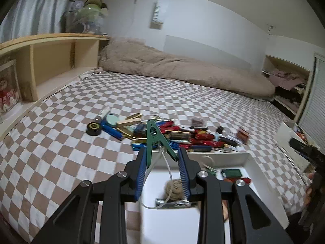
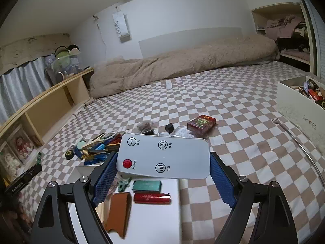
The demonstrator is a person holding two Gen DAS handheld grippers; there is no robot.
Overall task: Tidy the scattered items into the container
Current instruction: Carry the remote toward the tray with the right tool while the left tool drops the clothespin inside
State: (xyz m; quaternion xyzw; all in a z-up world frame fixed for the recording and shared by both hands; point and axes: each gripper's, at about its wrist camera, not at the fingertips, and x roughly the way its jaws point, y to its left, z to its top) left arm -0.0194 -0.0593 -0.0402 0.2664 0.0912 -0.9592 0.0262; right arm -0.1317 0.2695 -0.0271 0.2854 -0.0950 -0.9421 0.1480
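Held over white container point(image 1: 251, 162): green clothespin point(image 1: 155, 140) pinched between left gripper point(image 1: 162, 158) fingers; white fan remote point(image 2: 164, 155) spanned, wide, by right gripper point(image 2: 162, 162) fingers.

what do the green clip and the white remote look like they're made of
Clip: likely hard plastic, a solid matte green body with moulded edges. Remote: likely smooth plastic, a white slightly glossy face with printed icons and a red button.
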